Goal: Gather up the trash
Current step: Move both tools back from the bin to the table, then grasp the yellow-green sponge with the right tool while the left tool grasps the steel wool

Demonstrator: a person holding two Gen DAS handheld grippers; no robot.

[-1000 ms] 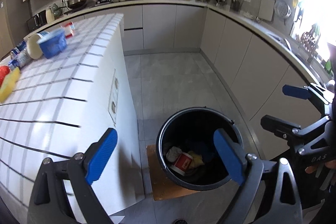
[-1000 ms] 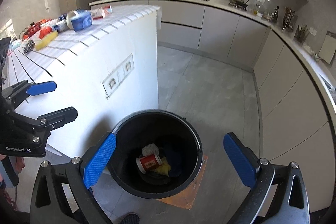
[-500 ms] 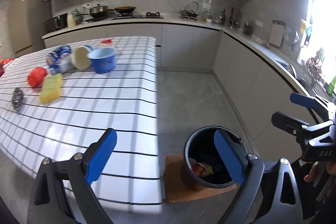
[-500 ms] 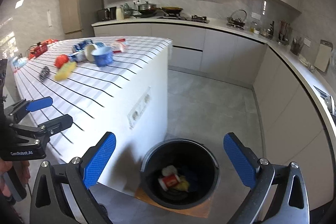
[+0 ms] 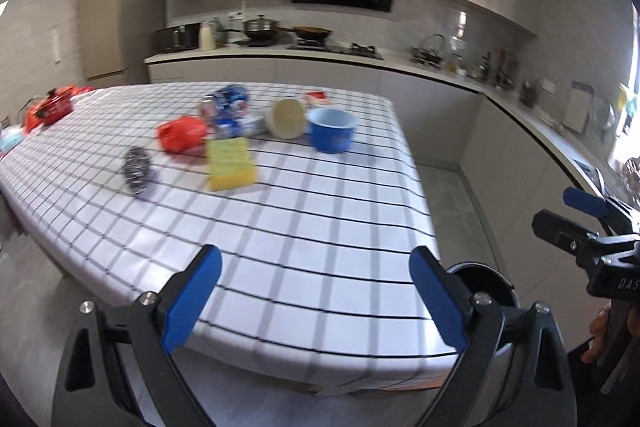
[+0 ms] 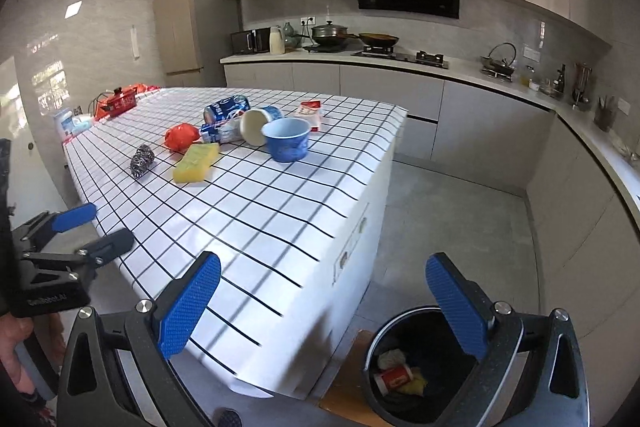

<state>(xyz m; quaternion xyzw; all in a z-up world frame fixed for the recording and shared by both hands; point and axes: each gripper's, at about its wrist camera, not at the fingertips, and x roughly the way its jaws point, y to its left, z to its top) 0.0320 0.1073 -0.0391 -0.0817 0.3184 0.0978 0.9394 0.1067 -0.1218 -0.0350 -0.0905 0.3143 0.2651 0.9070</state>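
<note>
The right tool (image 5: 588,223) reads "DAS" — the left tool (image 6: 84,231) "GenRobot.AI".

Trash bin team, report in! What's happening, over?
Both hand-held grippers open, empty. Trash bin part full; blue cup and sponge on table. Nothing blocking.

the counter (image 6: 304,211) wears a smooth, slightly shiny white cloth with a black grid. on it lie a wiry metal scourer (image 6: 143,161), a matt yellow sponge (image 6: 197,163) with a rough green face, a crumpled glossy red plastic bag (image 6: 182,136), a shiny blue metal can (image 6: 226,108), a matt paper cup (image 6: 260,125) on its side and a smooth blue bowl (image 6: 287,139) that looks like paper or plastic. the black bin (image 6: 404,371) looks like smooth plastic and stands on a brown sheet that looks like cardboard (image 6: 346,379). the right claw (image 6: 322,303) and left claw (image 5: 316,297) have matt black frames, metal screws and blue pads (image 6: 188,307) with a fine rough texture. the floor (image 6: 448,223) is matt grey tile.
</note>
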